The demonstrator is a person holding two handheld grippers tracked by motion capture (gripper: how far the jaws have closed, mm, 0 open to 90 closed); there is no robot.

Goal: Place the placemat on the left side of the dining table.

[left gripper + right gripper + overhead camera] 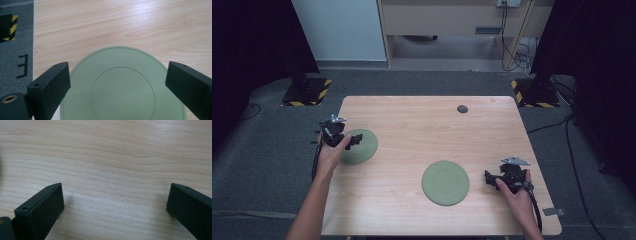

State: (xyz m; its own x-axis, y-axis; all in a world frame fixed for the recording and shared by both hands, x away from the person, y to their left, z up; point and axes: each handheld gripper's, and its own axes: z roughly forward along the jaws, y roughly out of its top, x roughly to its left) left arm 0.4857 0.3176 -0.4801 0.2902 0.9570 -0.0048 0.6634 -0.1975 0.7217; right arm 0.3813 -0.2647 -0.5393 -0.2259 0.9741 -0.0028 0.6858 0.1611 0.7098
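Two flat green round plates lie on the wooden table (412, 125). The left plate (364, 146) (122, 87) sits near the table's left edge, and my left gripper (354, 139) (117, 82) hovers over its left part, open, its jaws spread wide on either side of the plate with nothing between them. The second plate (445, 182) lies toward the front middle. My right gripper (488, 176) (115, 207) stands to the right of that plate, open over bare wood (112, 165), apart from the plate.
A small dark round disc (462, 108) lies near the table's far edge. Grey carpet (272, 145) surrounds the table, with black stands on yellow-black striped bases (307, 92) at the back corners and cables (572, 150) on the right.
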